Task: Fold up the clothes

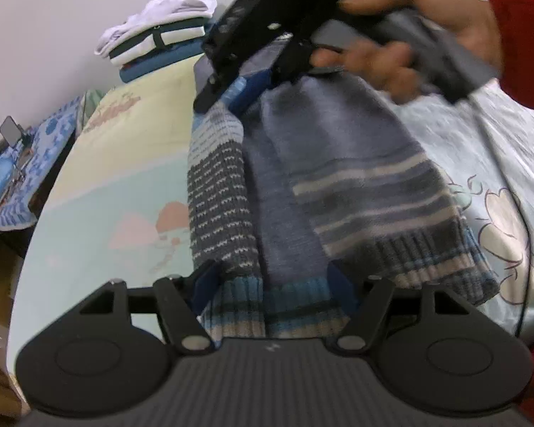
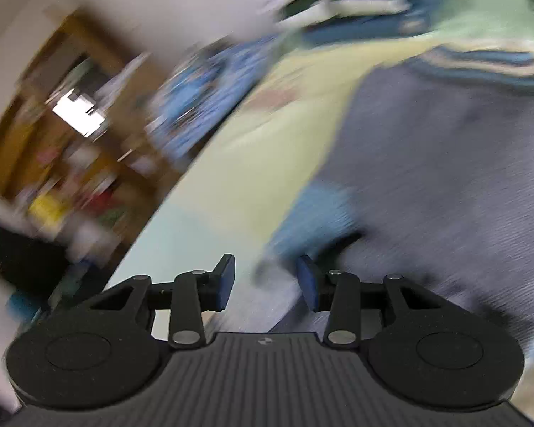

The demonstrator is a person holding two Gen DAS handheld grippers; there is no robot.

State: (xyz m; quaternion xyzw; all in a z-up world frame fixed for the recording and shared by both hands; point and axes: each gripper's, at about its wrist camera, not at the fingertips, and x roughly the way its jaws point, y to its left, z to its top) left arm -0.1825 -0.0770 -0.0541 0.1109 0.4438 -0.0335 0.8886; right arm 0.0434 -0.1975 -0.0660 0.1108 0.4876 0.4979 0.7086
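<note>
On the cartoon-print bedsheet (image 1: 99,192) the striped knit sweater (image 1: 288,192) is laid half-folded, its hem between the spread left gripper (image 1: 272,284) and its far end by the half-open, empty right gripper (image 2: 265,281), so folds could get dragged loose.

Left tool (image 1: 274,284) stands spread wide; right tool (image 2: 265,281) half parted, gripped by a hand (image 1: 409,35) (red sleeve).
</note>
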